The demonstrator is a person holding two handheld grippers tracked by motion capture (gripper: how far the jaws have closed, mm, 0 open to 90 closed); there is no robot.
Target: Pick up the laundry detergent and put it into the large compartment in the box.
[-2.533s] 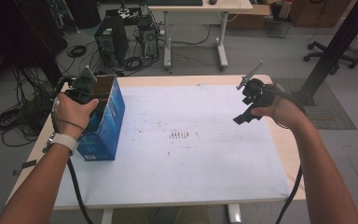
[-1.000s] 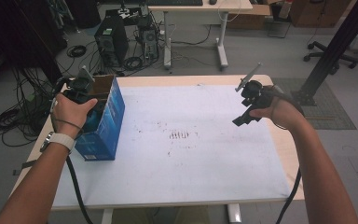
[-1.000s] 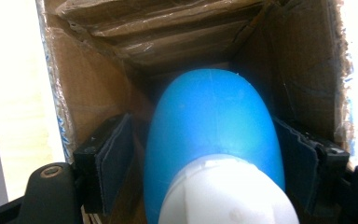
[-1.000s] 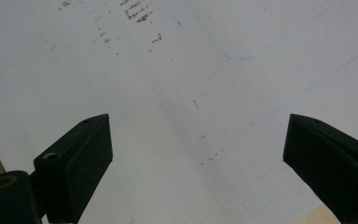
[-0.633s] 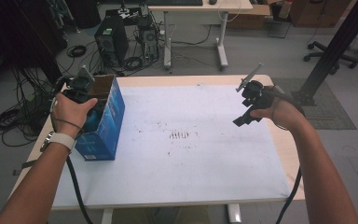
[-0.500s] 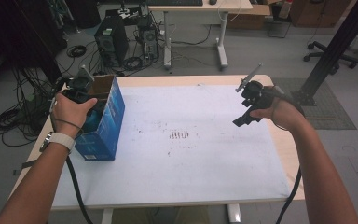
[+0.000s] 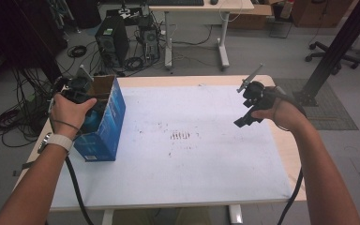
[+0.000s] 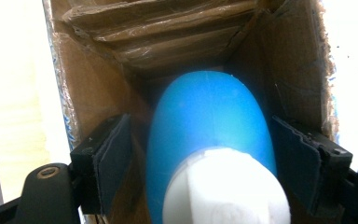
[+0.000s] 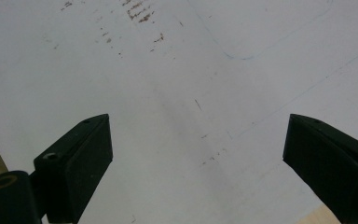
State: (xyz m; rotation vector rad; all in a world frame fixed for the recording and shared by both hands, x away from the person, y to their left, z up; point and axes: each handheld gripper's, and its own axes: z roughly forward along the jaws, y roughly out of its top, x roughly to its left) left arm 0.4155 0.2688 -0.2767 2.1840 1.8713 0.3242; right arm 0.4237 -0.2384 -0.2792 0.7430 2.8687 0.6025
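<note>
Currently my left gripper (image 8: pixel 205 154) is down in the open top of the blue-sided cardboard box (image 7: pixel 104 123) at the left edge of the counter (image 7: pixel 192 164). Jaws spread wide, one either side of the blue plastic bottle with a white cap (image 8: pixel 212 154) that lies inside the box. Pads are apart from the bottle on both sides, no contact that I can see, so nothing is gripped yet. The bottle sits between the brown box walls, cap end toward my camera. High view: left hand (image 7: pixel 72 110) over the box top, left gripper (image 7: pixel 78 89) just above the opening.

My right gripper (image 9: pixel 196 154) hovers over the bare white counter sheet, jaws wide open, empty; in the high view it (image 7: pixel 251 105) hangs well apart from the box.

Progress, as I judge it: early. Reach into the box is done, bottle is lined up between my jaws. Left: close on the bottle, then lift it out.
</note>
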